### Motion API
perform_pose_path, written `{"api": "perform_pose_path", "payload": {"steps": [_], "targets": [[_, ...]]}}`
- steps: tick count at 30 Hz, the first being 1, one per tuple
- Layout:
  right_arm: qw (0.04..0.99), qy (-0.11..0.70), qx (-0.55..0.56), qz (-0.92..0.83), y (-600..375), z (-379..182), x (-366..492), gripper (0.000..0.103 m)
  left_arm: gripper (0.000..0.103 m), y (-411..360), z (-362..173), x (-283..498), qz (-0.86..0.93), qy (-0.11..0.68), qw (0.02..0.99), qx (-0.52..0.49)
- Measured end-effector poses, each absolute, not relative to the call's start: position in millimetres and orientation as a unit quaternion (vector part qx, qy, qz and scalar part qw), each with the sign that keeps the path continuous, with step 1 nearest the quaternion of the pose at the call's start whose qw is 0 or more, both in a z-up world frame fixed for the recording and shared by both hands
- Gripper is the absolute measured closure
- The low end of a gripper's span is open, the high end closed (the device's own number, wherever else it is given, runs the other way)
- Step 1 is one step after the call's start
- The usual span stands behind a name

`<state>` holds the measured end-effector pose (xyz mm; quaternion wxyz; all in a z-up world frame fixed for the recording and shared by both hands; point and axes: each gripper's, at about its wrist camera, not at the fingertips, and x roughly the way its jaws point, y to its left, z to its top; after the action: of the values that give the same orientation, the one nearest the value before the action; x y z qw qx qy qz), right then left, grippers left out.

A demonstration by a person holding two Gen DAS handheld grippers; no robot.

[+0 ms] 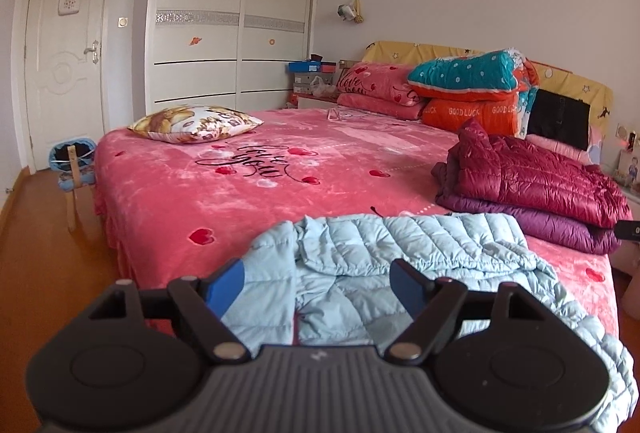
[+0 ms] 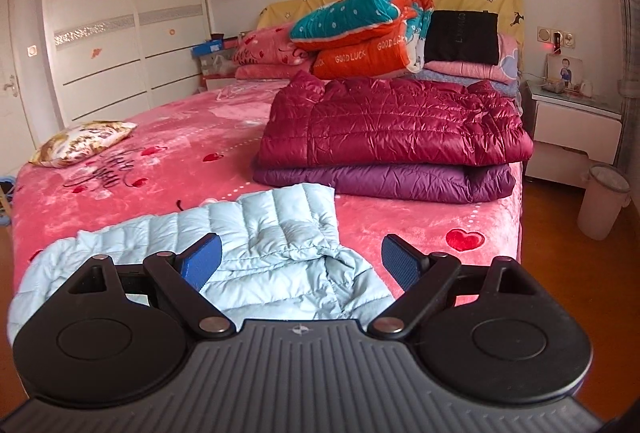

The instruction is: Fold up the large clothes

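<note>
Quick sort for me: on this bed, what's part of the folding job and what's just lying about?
Job:
- light blue puffer jacket, lying loose and rumpled
- dark red jacket, folded, on the purple jacket
- left gripper and right gripper, both open, holding nothing

Lying about:
- patterned cushion
- orange and teal quilt
- pink pillows

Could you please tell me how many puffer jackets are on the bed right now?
3: a light blue jacket at the near edge, and a dark red jacket folded on a purple jacket further back. Others may be hidden.

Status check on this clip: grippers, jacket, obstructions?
Left gripper and right gripper open, empty. Light blue jacket rumpled on bed, unfolded. Folded jacket stack behind, apart. Nothing blocking.
</note>
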<state>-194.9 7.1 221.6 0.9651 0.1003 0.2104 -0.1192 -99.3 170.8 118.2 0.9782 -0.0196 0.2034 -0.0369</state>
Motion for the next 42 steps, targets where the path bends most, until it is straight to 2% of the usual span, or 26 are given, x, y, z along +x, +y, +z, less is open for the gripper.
{"api": "perform_pose_path", "payload": {"steps": [13,22,32,42], "targets": [[0.971,0.216,0.066,-0.072,33.2,216.2,-239.8,0.000,0.021,195.7,121.1,-124.9,0.011,0.209,0.978,0.001],[0.964,0.248,0.063,-0.077,26.1,187.8,-253.6,0.000,0.020,216.6,106.2,-125.1,0.043,0.231,0.972,0.005],[0.953,0.272,0.095,-0.095,2.3,159.4,-253.0,0.000,0.020,227.8,70.1,-117.0,0.046,0.277,0.960,0.004],[0.945,0.296,0.100,-0.097,-5.0,141.0,-240.1,0.000,0.020,248.1,14.8,-95.7,-0.014,0.371,0.925,-0.081]]}}
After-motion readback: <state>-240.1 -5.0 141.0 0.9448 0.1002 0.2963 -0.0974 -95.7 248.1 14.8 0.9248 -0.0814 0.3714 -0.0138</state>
